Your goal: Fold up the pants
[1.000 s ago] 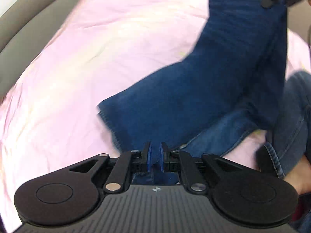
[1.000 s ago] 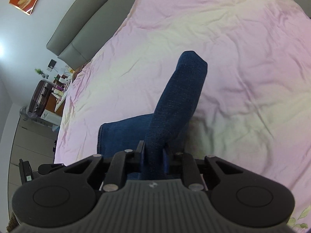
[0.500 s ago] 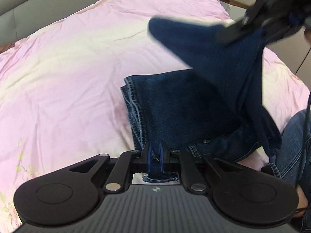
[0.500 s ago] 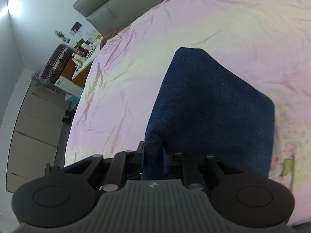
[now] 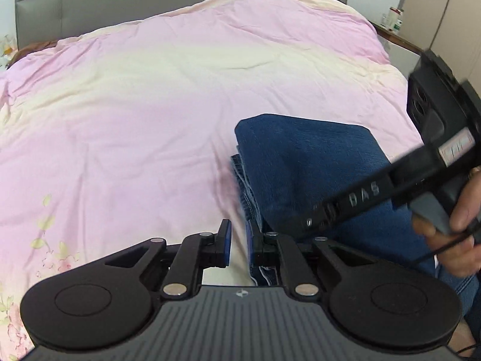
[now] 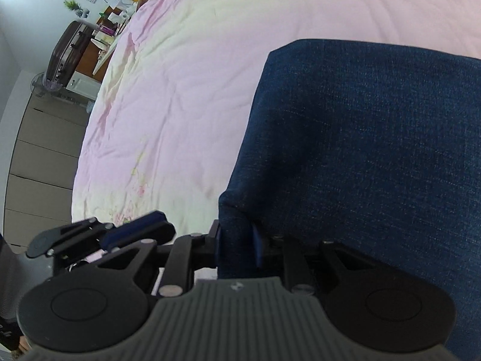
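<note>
Pink bedspread (image 5: 150, 105), grey headboard (image 5: 105, 3), suitcase (image 6: 67, 54) beside desk

Dark blue jeans (image 5: 303, 168), folded over into a chunky stack of layers. They're lying on the pink bed cover (image 5: 150, 114) close to its near edge, toward the right side. The top layer is smooth plain denim with a rounded fold at the far end. Along the left side you can see the stitched edges of the lower layers peeking out underneath.
</note>
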Demonstrator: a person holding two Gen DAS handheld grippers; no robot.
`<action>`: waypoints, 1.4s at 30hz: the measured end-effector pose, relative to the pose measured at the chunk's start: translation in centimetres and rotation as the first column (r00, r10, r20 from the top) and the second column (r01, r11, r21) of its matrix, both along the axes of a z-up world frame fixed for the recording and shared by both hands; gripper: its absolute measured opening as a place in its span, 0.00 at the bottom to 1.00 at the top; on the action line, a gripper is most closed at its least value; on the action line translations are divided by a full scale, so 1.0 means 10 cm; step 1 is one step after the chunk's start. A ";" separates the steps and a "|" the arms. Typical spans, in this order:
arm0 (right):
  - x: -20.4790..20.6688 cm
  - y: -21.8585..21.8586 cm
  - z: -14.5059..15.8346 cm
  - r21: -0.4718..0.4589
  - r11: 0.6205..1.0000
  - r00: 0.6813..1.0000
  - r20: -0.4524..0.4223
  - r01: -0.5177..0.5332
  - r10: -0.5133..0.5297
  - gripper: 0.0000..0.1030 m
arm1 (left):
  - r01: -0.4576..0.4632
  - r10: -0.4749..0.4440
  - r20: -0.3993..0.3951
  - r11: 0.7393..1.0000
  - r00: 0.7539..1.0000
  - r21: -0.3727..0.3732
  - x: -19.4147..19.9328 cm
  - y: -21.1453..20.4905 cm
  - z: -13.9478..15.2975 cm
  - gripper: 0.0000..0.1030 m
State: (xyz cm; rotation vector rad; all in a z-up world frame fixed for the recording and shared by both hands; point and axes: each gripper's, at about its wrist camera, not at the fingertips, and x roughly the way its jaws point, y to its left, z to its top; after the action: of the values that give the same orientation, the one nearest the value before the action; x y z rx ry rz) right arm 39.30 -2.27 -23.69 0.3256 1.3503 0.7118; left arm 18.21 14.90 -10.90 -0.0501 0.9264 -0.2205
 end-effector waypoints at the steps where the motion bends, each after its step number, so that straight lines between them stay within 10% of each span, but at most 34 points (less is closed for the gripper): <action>1: -0.02 0.03 -0.05 -0.002 1.000 1.000 0.006 -0.015 0.015 0.24 | -0.010 0.010 -0.009 1.000 1.000 -0.012 0.00 0.00 0.01 0.11; 6: -0.09 -0.12 0.04 0.061 0.998 1.000 0.008 -0.007 0.007 0.47 | -0.066 0.066 -0.009 0.997 0.998 -0.040 -0.10 -0.08 0.06 0.34; 14: -0.57 -1.05 0.42 0.047 0.997 0.974 0.216 0.058 -0.067 0.47 | -0.218 0.195 -0.113 0.942 0.974 -0.254 -0.15 -0.07 -0.12 0.74; 18: -0.88 -1.49 0.42 -0.041 0.993 0.939 0.332 0.113 -0.093 0.47 | -0.313 0.252 -0.222 0.899 0.942 -0.307 -0.07 -0.04 -0.41 0.50; 19: -0.96 -1.60 0.42 -0.062 0.990 0.929 0.357 0.125 -0.095 0.46 | -0.323 0.251 -0.234 0.877 0.939 -0.355 -0.07 -0.02 -0.45 0.24; 21: -1.07 -1.76 0.42 -0.102 0.984 0.911 0.402 0.146 -0.093 0.45 | -0.346 0.275 -0.228 0.854 0.934 -0.388 -0.11 0.00 -0.43 0.18; 25: -1.28 -2.08 0.41 -0.168 0.977 0.903 0.426 0.132 -0.049 0.26 | -0.282 0.253 -0.130 0.906 0.959 -0.317 -0.26 -0.17 -0.19 0.16; 29: -1.49 -2.12 0.30 -0.218 0.973 0.908 0.417 0.080 0.019 0.26 | -0.217 0.207 -0.137 0.974 0.969 -0.062 -0.20 -0.43 -0.34 0.16; 36: -1.43 -1.81 -0.42 -0.381 0.923 0.940 0.331 0.048 0.088 0.22 | -0.219 0.216 -0.296 0.975 0.930 0.024 0.02 -0.42 -0.68 0.16; 42: -1.43 -1.93 -0.56 -0.387 0.920 0.952 0.300 0.064 0.061 0.22 | -0.121 0.175 -0.271 0.971 0.946 0.207 0.03 -0.70 -0.67 0.22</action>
State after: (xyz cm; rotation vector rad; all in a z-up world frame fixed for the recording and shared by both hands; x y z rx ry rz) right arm 24.96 -21.56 -29.33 -0.1057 1.1592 0.4504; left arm 18.56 7.87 -17.64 0.0236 1.2254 0.0176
